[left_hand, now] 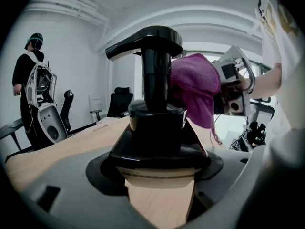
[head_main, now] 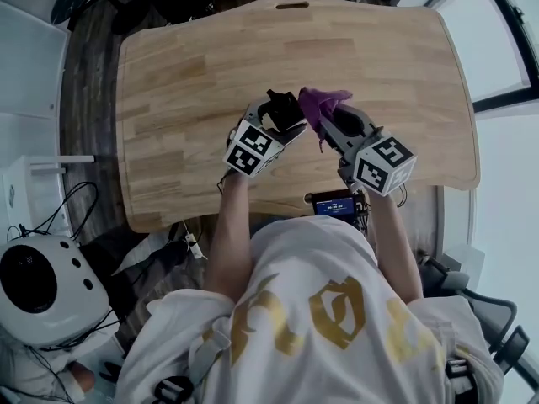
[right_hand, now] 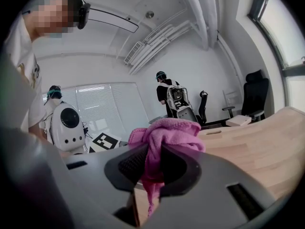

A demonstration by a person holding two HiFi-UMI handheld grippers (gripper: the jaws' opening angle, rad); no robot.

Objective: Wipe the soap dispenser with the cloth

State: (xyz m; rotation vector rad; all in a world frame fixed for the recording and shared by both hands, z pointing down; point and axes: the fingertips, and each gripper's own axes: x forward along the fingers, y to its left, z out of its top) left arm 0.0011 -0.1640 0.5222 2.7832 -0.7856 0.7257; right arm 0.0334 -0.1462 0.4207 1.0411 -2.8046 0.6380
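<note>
The wooden tabletop (head_main: 185, 82) is bare apart from the work going on above its middle, a little toward the near edge where the person stands. I can't tell whether anything is set down on it or held just off it.

The left claw (head_main: 282, 118) is clamped on the wide black base of the soap dispenser (left_hand: 155, 104), which stands upright in the grip. The hold is low and the rubbing is high up. I'd guess a firm sideways push at the neck could lever the bottle round in the jaws or tip it out toward the near edge.

The right claw (right_hand: 151, 168) is pinched tight on a fold of the magenta cloth (right_hand: 164, 132). Most of the cloth is bunched loose above the jaws and pressed against the right side of the pump stem. Only a narrow pinch holds it, so a dragging stroke could pull it free.

The pump head (left_hand: 143, 39) is the smallest worry. Any downward pressure there would likely squirt soap onto the cloth or the wood. The thin tail (left_hand: 214, 135) dangling from the cloth could also snag under the spout.
</note>
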